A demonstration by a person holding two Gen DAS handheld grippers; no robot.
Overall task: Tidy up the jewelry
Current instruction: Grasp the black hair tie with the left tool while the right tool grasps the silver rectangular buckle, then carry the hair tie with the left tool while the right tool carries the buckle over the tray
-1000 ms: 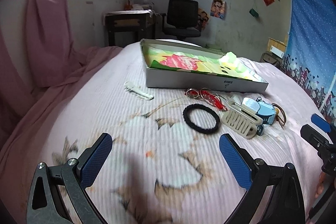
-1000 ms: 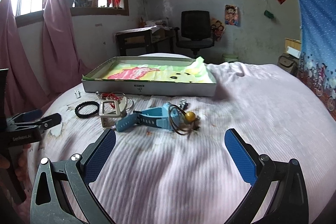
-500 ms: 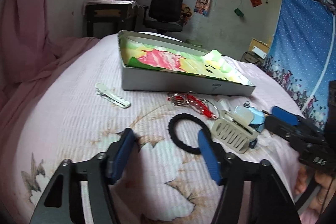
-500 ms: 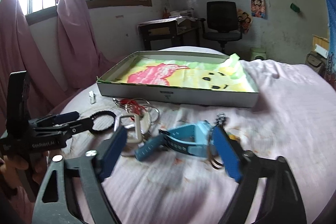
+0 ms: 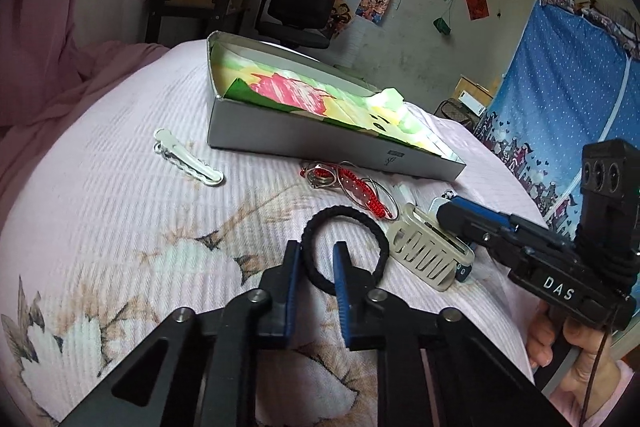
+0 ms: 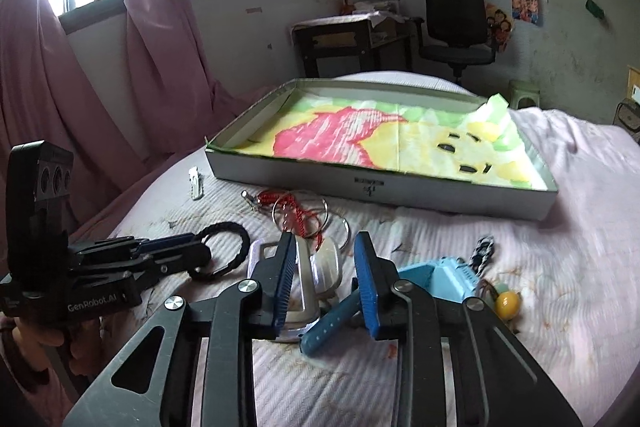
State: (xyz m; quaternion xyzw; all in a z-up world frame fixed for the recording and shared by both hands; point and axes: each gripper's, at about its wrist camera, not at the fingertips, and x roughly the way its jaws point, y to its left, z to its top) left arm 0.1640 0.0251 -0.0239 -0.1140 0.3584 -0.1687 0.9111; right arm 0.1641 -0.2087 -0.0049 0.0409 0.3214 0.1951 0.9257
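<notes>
Both tongs have narrowed and dropped to the bed (image 5: 100, 219) within a second. The left tongs (image 5: 316, 255) straddle the rim of the black hair tie (image 5: 372, 227), not quite clamped; the right tongs (image 6: 325, 251) bracket the beige hair claw (image 6: 312, 279), gap remaining. Pickups look imminent. Behind, the lined box (image 6: 400, 193) waits on the pink floral sheet; curtains, desk, chair beyond.
</notes>
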